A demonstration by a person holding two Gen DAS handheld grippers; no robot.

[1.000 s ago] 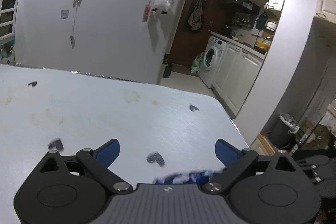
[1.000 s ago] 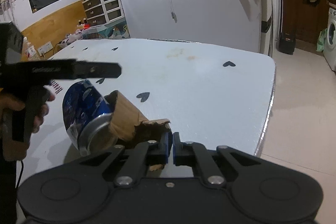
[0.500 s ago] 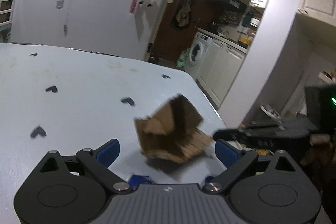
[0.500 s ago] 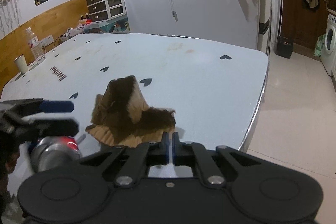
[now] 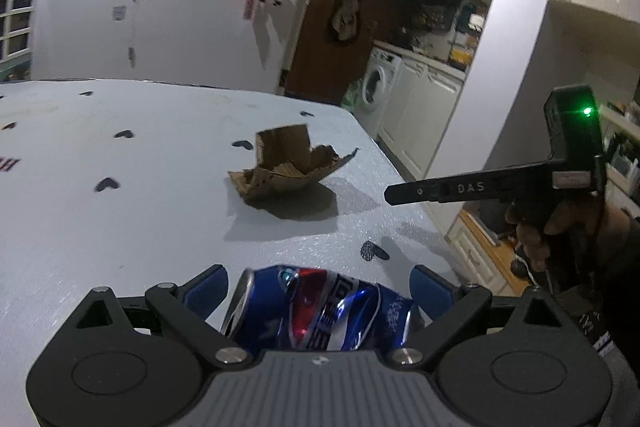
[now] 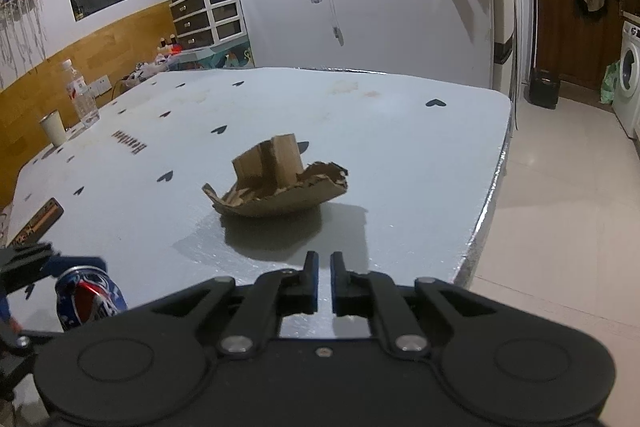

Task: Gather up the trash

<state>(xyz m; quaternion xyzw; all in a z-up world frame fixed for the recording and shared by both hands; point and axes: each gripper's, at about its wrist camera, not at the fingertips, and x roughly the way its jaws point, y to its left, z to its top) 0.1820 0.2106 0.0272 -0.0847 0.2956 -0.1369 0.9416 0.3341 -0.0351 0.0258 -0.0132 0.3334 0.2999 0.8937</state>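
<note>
Left gripper (image 5: 320, 283): my fingers are spread wide. The crushed blue can (image 5: 320, 307) lies on its side between the two blue pads (image 5: 208, 287). Its ends sit just beside the pads, but I can't see them pressing, so I call it released, not grasping.

The can lies on the pale blue table (image 5: 120, 227) at its near edge, close under my left wrist camera. In the right wrist view it sits low at the near left corner, with one of my left fingers just over it; I cannot tell if they touch.

Right gripper (image 6: 324, 267): fingers clenched to a thin slit, nothing between them. The jaws have just parted a hair. From the left view the right gripper shows side-on at the right, off past the table's right edge, with my right hand (image 5: 536, 227) wrapped round the handle.

A torn brown cardboard piece (image 6: 276, 183) lies loose on the table, farther out than both grippers and toward the right edge. It is apart from the can and nothing touches it. One flap stands up and the rest curls like a shallow dish.

At the far left of the table a clear bottle (image 6: 82, 99) stands upright beside a white cup (image 6: 52, 131).
</note>
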